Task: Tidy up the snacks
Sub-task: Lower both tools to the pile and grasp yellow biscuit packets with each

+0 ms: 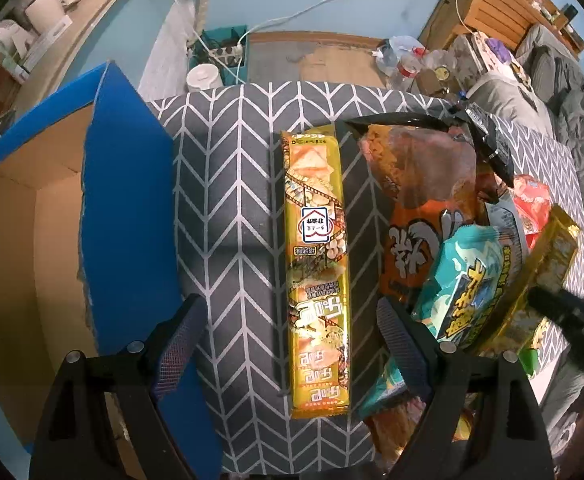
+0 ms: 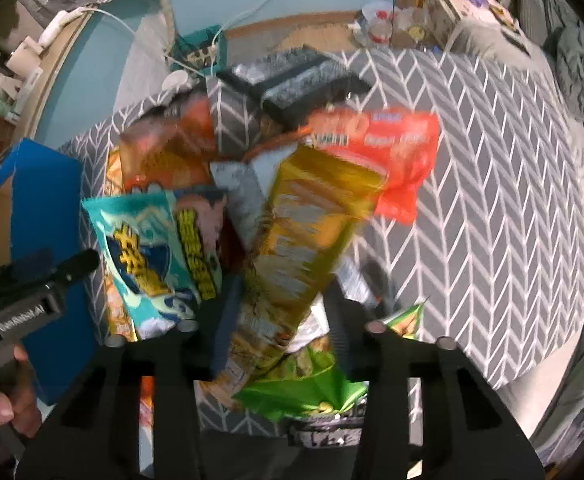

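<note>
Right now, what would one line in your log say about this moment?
left tongs: open over long yellow packet | right tongs: shut on second yellow packet | blue box: open, left of cloth

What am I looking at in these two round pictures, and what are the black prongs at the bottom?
No robot here: a person holds a two-finger gripper in each hand, each with a fisheye camera looking along its fingers. The prongs are those fingers.

The left view shows the left gripper open above a long yellow snack pack lying flat on the herringbone tablecloth, not touching it. An open blue cardboard box stands to its left, a pile of snack bags to its right.

The right view is blurred by motion. The right gripper has a second yellow pack between its fingers, apparently gripped, above the same pile, including a teal bag.
</note>
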A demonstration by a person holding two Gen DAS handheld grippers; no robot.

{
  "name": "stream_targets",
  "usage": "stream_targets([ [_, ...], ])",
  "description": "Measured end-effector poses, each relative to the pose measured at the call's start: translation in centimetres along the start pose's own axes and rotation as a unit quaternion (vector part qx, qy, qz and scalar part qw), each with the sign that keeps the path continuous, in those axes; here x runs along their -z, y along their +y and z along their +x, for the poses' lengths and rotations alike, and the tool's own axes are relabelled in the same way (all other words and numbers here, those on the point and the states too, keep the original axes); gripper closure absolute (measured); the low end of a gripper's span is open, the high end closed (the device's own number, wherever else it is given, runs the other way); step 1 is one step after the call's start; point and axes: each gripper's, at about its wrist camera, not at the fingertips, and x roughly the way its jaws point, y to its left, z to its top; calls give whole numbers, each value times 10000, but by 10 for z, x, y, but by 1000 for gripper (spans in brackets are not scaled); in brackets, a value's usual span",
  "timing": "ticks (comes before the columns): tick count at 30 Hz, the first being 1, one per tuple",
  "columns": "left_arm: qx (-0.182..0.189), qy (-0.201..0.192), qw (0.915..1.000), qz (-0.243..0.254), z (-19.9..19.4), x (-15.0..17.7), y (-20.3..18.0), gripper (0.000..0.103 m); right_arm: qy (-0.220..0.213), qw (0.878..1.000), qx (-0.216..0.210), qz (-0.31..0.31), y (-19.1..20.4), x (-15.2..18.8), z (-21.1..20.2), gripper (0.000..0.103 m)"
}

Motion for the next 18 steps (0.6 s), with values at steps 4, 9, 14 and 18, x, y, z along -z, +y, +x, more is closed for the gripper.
stream_targets([
  [4, 33, -5, 10000, 18, 1, -3, -2, 15, -172, 9998, 39, -136, -4, -19, -6, 71],
  [9, -33, 33, 10000, 10, 4, -6, -5, 15, -61, 9998, -167, 86, -11, -28, -3, 65],
  [14, 4, 49, 10000, 4, 4, -6, -11, 15, 39, 9996, -229, 147, -9, -3, -6, 55],
  [18, -6, 172, 9998, 27, 13, -2, -18, 15, 227, 9994, -238, 93, -3, 12, 7, 55],
])
